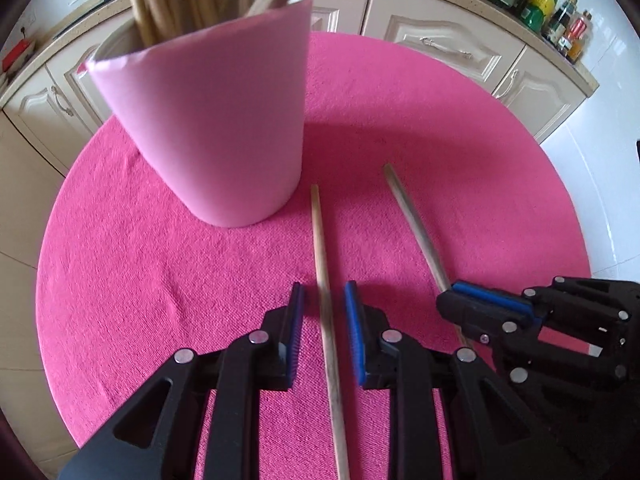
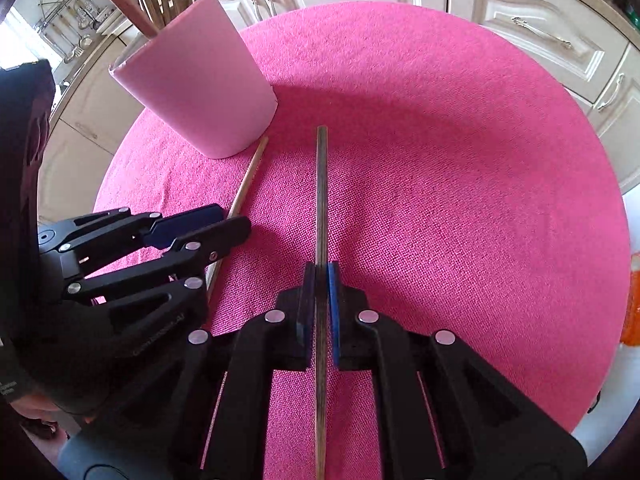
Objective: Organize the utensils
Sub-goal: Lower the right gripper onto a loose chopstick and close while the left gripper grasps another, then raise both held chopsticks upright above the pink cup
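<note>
Two wooden chopsticks lie on a round pink table. My left gripper (image 1: 324,300) is open and straddles the left chopstick (image 1: 322,248) without touching it. My right gripper (image 2: 321,276) is shut on the right chopstick (image 2: 321,184), which also shows in the left wrist view (image 1: 416,224). The left chopstick shows in the right wrist view (image 2: 248,184), with the left gripper (image 2: 224,224) over it. A pink holder cup (image 1: 216,132) with several chopsticks and utensils stands at the far left, also in the right wrist view (image 2: 200,84).
The pink tablecloth (image 1: 440,128) covers the round table. Cream kitchen cabinets (image 1: 444,44) ring the far side, with bottles (image 1: 560,20) on the counter at the right. The table edge drops to a white floor on the right.
</note>
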Motion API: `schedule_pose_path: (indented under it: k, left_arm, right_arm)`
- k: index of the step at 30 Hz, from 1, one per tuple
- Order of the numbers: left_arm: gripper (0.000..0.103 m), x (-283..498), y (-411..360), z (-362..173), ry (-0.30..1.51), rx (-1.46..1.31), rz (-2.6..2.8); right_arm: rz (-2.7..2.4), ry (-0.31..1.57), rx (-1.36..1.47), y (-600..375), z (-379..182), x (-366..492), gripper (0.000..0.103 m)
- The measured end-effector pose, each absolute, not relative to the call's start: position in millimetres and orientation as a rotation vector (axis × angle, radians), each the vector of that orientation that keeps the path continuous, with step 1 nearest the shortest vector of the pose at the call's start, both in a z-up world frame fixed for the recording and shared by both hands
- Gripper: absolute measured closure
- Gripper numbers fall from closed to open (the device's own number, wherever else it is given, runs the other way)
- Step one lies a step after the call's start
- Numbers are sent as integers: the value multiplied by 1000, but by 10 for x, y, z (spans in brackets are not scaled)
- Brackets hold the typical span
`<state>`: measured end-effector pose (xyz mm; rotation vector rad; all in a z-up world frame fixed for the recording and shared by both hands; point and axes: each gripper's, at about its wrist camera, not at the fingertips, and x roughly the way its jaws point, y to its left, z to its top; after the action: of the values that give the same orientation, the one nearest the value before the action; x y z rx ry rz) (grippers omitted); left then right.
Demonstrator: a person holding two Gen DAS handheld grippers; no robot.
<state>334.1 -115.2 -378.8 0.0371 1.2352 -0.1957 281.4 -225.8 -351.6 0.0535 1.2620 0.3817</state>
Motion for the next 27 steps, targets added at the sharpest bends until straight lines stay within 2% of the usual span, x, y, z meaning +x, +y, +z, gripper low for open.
schedule_pose_path:
  k: [2,7,15,27]
  left_arm:
    - [82,3338,-1219,-3798,1227,82,-191]
    - [96,3356,-1160,-3812,1222,48,-190]
    - [97,3193,-878,-3571,1118,-127,-215]
    - [97,2774,-636,-2990,879,-211,-269]
  right_arm:
    - [382,1273,47,-2235,-3530,2811,96]
    - [375,1293,35,-2189,-3549,2845,96]
    - [378,1243,131,-2349,-3470,2828,96]
    - [383,979,354,-2584,-2907,2535,96]
